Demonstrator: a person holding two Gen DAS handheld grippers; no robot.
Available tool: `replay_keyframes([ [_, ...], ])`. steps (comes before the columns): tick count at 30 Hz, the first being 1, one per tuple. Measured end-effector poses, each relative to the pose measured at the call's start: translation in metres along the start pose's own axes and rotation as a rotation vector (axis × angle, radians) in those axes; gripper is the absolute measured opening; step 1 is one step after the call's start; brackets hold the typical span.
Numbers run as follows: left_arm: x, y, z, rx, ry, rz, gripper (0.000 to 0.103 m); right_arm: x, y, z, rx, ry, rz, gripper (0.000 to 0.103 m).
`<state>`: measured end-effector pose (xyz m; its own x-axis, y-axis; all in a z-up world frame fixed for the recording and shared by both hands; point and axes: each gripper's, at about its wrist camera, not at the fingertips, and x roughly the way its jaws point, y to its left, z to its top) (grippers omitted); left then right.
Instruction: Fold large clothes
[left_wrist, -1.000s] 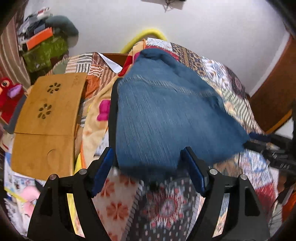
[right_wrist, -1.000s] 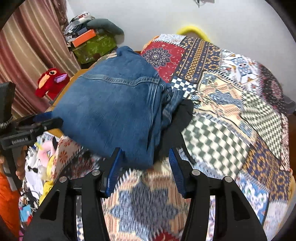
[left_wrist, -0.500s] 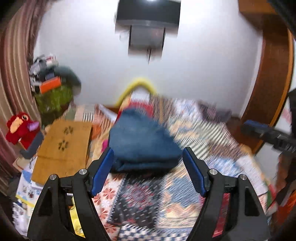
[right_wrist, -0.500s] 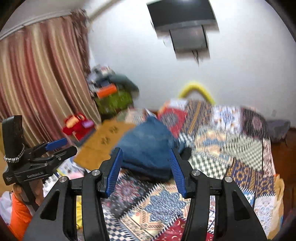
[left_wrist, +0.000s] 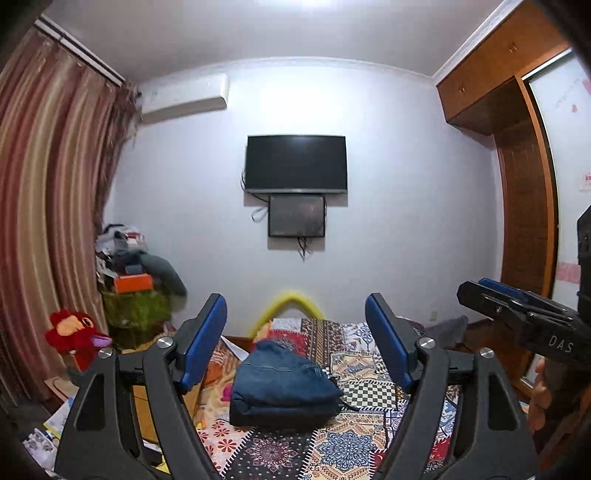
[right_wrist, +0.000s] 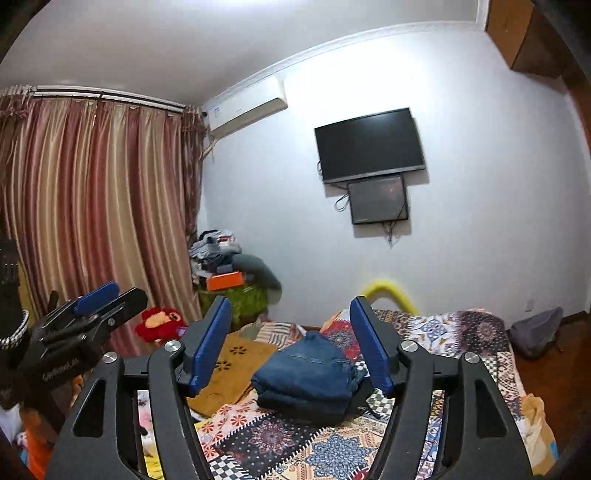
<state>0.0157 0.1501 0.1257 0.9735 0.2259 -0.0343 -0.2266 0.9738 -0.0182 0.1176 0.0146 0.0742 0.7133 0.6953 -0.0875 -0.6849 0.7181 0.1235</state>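
Folded blue jeans (left_wrist: 282, 384) lie in a thick stack on the patchwork bed cover (left_wrist: 332, 446); the right wrist view shows the jeans (right_wrist: 310, 373) too. A dark garment (right_wrist: 364, 393) pokes out beneath them. My left gripper (left_wrist: 295, 314) is raised well back from the bed, pointing level at the far wall, its jaws opening with nothing between them. My right gripper (right_wrist: 290, 317) is likewise held high and back, its jaws opening and empty. Each gripper appears at the edge of the other's view, the right gripper (left_wrist: 517, 306) and the left gripper (right_wrist: 92, 306).
A wooden lap table (right_wrist: 229, 365) sits left of the jeans. Beyond it are a red plush toy (left_wrist: 74, 338), a pile of clutter on a green box (left_wrist: 133, 284) and curtains (right_wrist: 92, 206). A TV (left_wrist: 295, 164) hangs on the far wall; a wardrobe (left_wrist: 524, 184) stands right.
Both grippers pulled back and up from the jeans and tilted to level, leaving the folded stack on the bed. The right jaws stand wider than before.
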Motion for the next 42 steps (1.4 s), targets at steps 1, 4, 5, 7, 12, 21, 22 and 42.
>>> replay_keyframes([
  [1, -0.004, -0.002, -0.003, -0.002, -0.009, 0.009, 0.086, 0.000, 0.001, -0.001, -0.007, 0.000, -0.012, 0.071],
  [4, -0.010, -0.005, -0.012, -0.006, -0.026, 0.034, 0.096, 0.001, 0.007, -0.007, -0.028, -0.005, -0.067, 0.086],
  [5, -0.011, -0.005, -0.016, -0.007, -0.029, 0.044, 0.099, 0.002, 0.007, -0.008, -0.033, -0.006, -0.078, 0.087],
  [7, -0.013, -0.004, -0.023, -0.017, -0.033, 0.065, 0.103, 0.006, 0.008, -0.010, -0.042, 0.001, -0.107, 0.092],
  [12, -0.011, -0.005, -0.033, -0.019, -0.003, 0.090, 0.103, 0.007, 0.006, -0.011, -0.038, 0.027, -0.128, 0.100],
  [21, -0.011, -0.006, -0.043, -0.017, 0.011, 0.094, 0.103, 0.001, 0.004, -0.013, -0.035, 0.029, -0.143, 0.100],
  [22, -0.010, -0.005, -0.043, -0.018, 0.014, 0.094, 0.103, 0.000, 0.004, -0.014, -0.035, 0.029, -0.145, 0.100],
  [42, -0.001, -0.004, -0.048, -0.034, 0.043, 0.092, 0.103, -0.004, 0.004, -0.016, -0.042, 0.059, -0.152, 0.101],
])
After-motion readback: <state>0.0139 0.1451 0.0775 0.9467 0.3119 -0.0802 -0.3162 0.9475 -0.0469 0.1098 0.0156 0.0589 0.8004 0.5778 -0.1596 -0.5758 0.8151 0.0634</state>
